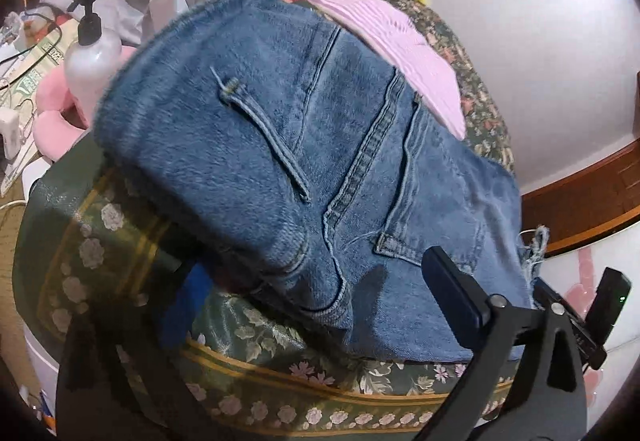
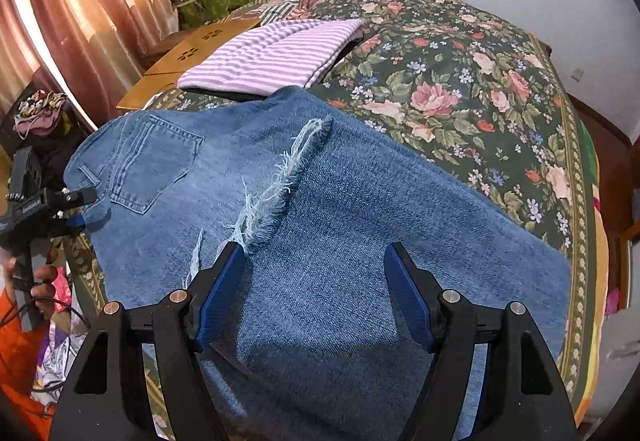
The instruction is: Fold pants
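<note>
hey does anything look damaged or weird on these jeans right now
Yes: the jeans have a frayed hem with loose pale threads trailing off it, lying across the folded denim just ahead of the right hand-held gripper. It looks like worn or cut fabric, not a fresh tear.

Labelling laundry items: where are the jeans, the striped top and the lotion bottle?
jeans [image 2: 340, 241]: right wrist view, plain leg fabric.
striped top [image 2: 276, 57]: right wrist view, middle of the folded cloth.
lotion bottle [image 1: 90, 61]: left wrist view, white body.
</note>
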A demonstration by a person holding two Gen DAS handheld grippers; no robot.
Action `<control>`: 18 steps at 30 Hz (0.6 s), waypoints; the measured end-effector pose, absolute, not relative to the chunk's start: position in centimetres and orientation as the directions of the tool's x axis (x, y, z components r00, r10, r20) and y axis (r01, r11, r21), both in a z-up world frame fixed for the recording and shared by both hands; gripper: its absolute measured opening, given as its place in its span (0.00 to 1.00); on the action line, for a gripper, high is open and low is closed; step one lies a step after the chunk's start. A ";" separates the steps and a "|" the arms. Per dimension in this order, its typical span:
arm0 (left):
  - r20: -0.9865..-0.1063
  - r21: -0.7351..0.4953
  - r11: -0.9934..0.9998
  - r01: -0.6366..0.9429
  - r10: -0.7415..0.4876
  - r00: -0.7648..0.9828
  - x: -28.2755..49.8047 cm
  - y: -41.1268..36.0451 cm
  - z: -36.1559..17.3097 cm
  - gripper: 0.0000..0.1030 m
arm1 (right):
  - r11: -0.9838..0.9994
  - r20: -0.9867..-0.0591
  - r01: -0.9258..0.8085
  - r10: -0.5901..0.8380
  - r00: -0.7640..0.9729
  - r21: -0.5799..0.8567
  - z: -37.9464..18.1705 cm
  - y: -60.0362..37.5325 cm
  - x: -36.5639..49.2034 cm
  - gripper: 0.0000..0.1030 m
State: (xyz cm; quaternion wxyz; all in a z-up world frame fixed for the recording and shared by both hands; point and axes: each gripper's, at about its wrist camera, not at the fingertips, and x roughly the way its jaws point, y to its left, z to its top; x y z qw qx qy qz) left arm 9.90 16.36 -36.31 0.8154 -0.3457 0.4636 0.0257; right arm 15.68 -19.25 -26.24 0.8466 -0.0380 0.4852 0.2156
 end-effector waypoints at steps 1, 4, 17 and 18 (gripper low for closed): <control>-0.774 -0.538 0.764 -0.356 -0.280 0.568 9.8 16.2 -36.3 0.99 | 0.903 -0.838 -0.405 0.327 0.437 0.142 -26.3 -19.3 15.7 0.67; -0.767 -0.552 0.763 -0.336 -0.307 0.563 9.5 15.8 -36.4 0.99 | 0.900 -0.836 -0.413 0.329 0.439 0.138 -26.4 -19.3 15.7 0.67; -0.704 -0.623 0.688 -0.372 -0.287 0.650 9.5 17.7 -36.4 0.77 | 0.890 -0.828 -0.433 0.347 0.440 0.143 -26.6 -19.3 16.0 0.72; -0.712 -0.607 0.699 -0.377 -0.270 0.648 9.6 17.8 -36.4 0.68 | 0.890 -0.828 -0.433 0.347 0.440 0.143 -26.7 -19.3 16.0 0.72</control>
